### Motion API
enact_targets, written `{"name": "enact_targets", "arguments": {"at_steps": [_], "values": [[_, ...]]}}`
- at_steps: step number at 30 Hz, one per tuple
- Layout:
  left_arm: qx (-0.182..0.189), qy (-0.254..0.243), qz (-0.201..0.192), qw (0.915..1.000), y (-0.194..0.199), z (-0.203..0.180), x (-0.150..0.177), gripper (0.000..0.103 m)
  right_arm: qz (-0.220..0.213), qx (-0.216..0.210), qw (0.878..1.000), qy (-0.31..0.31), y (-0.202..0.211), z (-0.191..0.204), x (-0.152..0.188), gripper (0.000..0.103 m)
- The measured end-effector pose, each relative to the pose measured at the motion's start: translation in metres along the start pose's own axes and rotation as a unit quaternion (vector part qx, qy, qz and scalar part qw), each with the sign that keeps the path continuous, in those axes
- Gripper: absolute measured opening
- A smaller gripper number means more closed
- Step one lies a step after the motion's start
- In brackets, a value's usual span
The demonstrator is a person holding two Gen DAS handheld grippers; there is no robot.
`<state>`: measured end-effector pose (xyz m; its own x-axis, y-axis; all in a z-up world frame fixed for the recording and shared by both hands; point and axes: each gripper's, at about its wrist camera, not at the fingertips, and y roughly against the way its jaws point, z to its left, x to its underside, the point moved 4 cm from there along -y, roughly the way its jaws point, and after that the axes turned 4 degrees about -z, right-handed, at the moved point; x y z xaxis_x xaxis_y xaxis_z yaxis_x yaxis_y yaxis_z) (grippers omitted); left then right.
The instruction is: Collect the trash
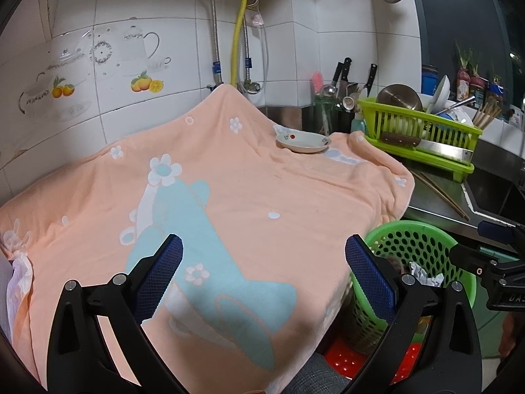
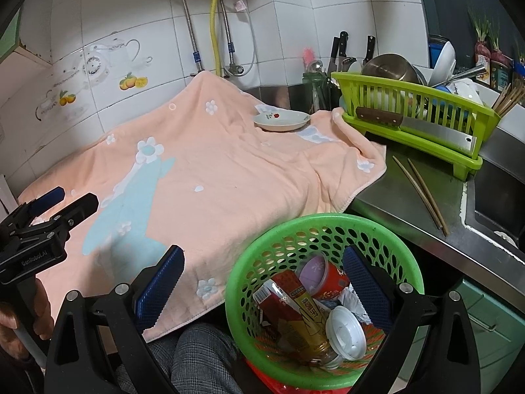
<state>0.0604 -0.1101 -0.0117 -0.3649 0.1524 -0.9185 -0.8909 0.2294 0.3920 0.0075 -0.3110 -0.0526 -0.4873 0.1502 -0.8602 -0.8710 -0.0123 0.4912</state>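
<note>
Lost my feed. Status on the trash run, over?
Left claw open, empty, over towel. Right claw open, empty, above green basket. Can, cup lid, wrappers inside. Only a dish left on towel.

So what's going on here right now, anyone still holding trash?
No. Both grippers are open and empty. The left gripper hovers over the peach towel on the counter, the right gripper above the green basket, which already holds a can, a plastic lid and wrappers. Only a small dish sits on the towel.
</note>
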Motion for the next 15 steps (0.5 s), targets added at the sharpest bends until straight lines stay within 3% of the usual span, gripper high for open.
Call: {"name": "enact_targets", "arguments": {"at_steps": [15], "values": [[-0.006,0.005,0.001,1.0,0.0024,0.0032,0.0019,0.098,0.0,-0.002,1.0,0.0,0.0009,0.004,0.0009,0.094]]}}
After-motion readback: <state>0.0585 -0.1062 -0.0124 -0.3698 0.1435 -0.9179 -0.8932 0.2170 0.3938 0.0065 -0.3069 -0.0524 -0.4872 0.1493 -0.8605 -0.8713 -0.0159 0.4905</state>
